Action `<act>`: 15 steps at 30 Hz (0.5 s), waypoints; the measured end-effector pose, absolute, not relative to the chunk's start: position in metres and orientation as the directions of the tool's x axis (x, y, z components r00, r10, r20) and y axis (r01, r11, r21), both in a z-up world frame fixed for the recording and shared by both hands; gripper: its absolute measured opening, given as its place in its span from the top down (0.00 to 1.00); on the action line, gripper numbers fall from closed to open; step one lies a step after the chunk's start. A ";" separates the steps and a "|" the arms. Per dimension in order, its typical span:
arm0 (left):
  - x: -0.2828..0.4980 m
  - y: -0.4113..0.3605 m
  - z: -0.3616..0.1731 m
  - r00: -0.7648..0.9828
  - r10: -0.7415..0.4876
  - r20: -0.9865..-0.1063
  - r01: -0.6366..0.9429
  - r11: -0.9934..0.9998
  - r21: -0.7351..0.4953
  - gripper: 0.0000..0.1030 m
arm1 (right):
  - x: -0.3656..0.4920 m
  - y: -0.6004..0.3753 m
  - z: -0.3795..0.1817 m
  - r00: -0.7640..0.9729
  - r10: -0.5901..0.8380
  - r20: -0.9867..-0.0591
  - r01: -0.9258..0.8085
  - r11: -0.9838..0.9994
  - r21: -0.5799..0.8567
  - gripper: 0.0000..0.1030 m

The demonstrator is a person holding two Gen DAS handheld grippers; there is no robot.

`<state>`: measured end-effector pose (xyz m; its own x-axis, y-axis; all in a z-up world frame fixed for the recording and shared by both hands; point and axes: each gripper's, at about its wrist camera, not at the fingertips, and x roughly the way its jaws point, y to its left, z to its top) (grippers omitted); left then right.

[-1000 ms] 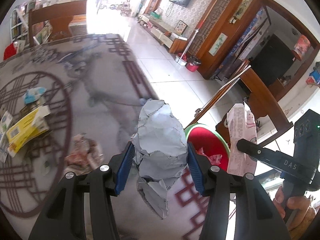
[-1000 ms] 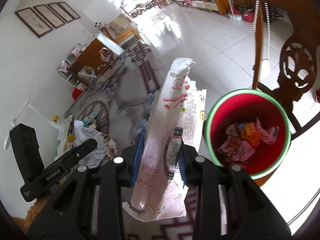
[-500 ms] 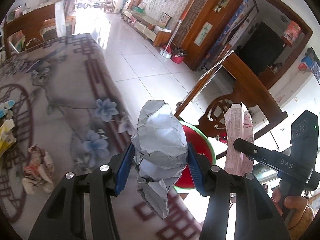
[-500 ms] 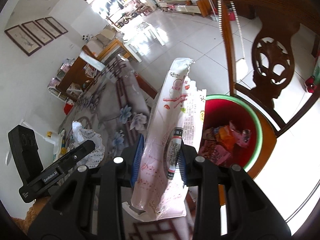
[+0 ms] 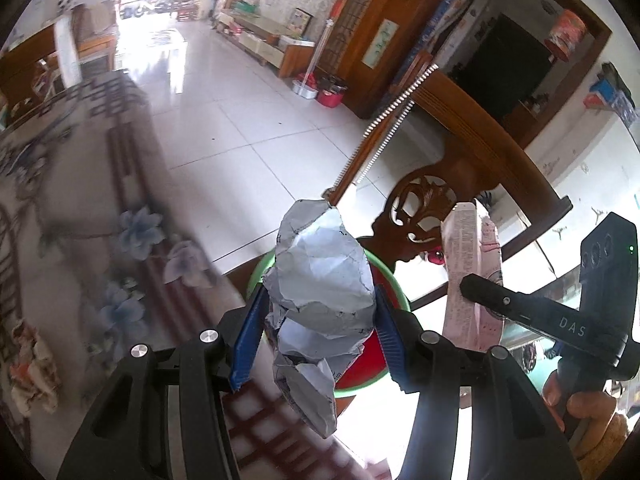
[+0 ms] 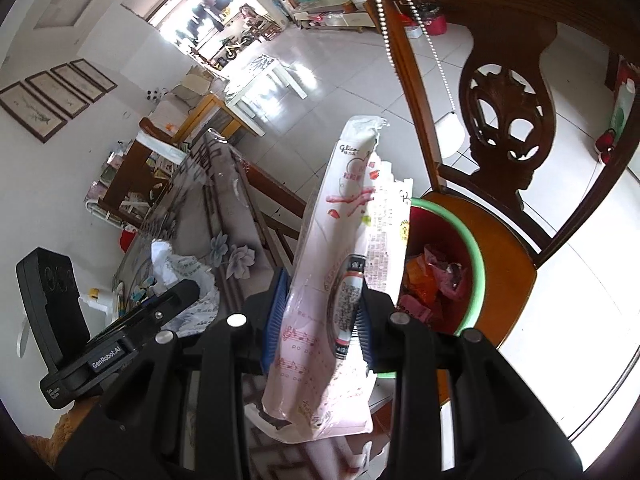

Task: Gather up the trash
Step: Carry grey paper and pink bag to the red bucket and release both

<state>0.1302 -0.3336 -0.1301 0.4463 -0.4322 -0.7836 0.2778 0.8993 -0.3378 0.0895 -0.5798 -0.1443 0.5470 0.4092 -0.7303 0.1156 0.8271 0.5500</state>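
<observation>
The left hand-held gripper [image 5: 320, 320] is clamped on a crumpled grey paper ball [image 5: 320, 292] and the right hand-held gripper [image 6: 320, 312] pinches a tall pink plastic snack wrapper [image 6: 340, 264], both short of the red green-rimmed bin [image 6: 460, 240] at two o'clock (perched on a chair), so an early release could drop them at the desk [image 5: 80, 220] edge.

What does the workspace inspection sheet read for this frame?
Surface: patterned tablecloth, blurred.
Job's things: crumpled grey paper; pink snack wrapper; red bin on wooden chair, wrappers inside.
Clutter: crumpled wrapper at the table's left edge.
Grippers: left gripper clamps the paper; right gripper clamps the wrapper; both near the bin.
Cables: nothing seen.
Surroundings: tiled floor, framed pictures.
</observation>
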 end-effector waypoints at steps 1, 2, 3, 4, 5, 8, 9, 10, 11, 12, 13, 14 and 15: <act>0.133 -0.338 -0.131 0.439 -0.437 -0.785 0.285 0.896 -0.340 0.52 | 0.090 -0.582 -0.145 0.548 0.408 -0.730 0.119 0.826 0.551 0.69; 0.135 -0.343 -0.132 0.433 -0.442 -0.786 0.292 0.894 -0.341 0.52 | 0.091 -0.585 -0.145 0.549 0.407 -0.731 0.123 0.825 0.551 0.69; 0.138 -0.349 -0.131 0.427 -0.446 -0.787 0.301 0.891 -0.341 0.52 | 0.092 -0.588 -0.146 0.550 0.405 -0.731 0.127 0.824 0.552 0.69; 0.141 -0.354 -0.131 0.423 -0.449 -0.787 0.310 0.888 -0.340 0.52 | 0.092 -0.590 -0.146 0.551 0.404 -0.731 0.130 0.823 0.552 0.69; 0.143 -0.359 -0.131 0.419 -0.452 -0.787 0.319 0.885 -0.339 0.52 | 0.093 -0.592 -0.147 0.552 0.402 -0.731 0.133 0.822 0.553 0.69; 0.148 -0.368 -0.131 0.411 -0.457 -0.789 0.335 0.880 -0.336 0.52 | 0.097 -0.599 -0.148 0.554 0.400 -0.730 0.141 0.819 0.556 0.69; 0.150 -0.371 -0.131 0.409 -0.458 -0.789 0.339 0.879 -0.335 0.52 | 0.099 -0.601 -0.149 0.554 0.400 -0.730 0.143 0.818 0.557 0.69; 0.151 -0.373 -0.131 0.407 -0.459 -0.790 0.342 0.878 -0.335 0.52 | 0.100 -0.602 -0.149 0.554 0.400 -0.730 0.144 0.817 0.558 0.69; 0.153 -0.376 -0.131 0.404 -0.460 -0.790 0.345 0.877 -0.335 0.52 | 0.102 -0.604 -0.150 0.554 0.401 -0.730 0.145 0.817 0.558 0.69; 0.154 -0.377 -0.132 0.403 -0.461 -0.791 0.346 0.877 -0.335 0.52 | 0.103 -0.605 -0.150 0.553 0.402 -0.730 0.145 0.816 0.559 0.69; 0.156 -0.379 -0.132 0.401 -0.462 -0.791 0.347 0.876 -0.335 0.52 | 0.105 -0.605 -0.150 0.553 0.402 -0.730 0.145 0.816 0.560 0.69; 0.156 -0.380 -0.133 0.399 -0.462 -0.792 0.348 0.875 -0.336 0.52 | 0.106 -0.606 -0.151 0.552 0.403 -0.730 0.145 0.816 0.560 0.69; 0.158 -0.382 -0.134 0.394 -0.466 -0.792 0.350 0.873 -0.340 0.51 | 0.106 -0.606 -0.151 0.552 0.404 -0.730 0.144 0.815 0.561 0.69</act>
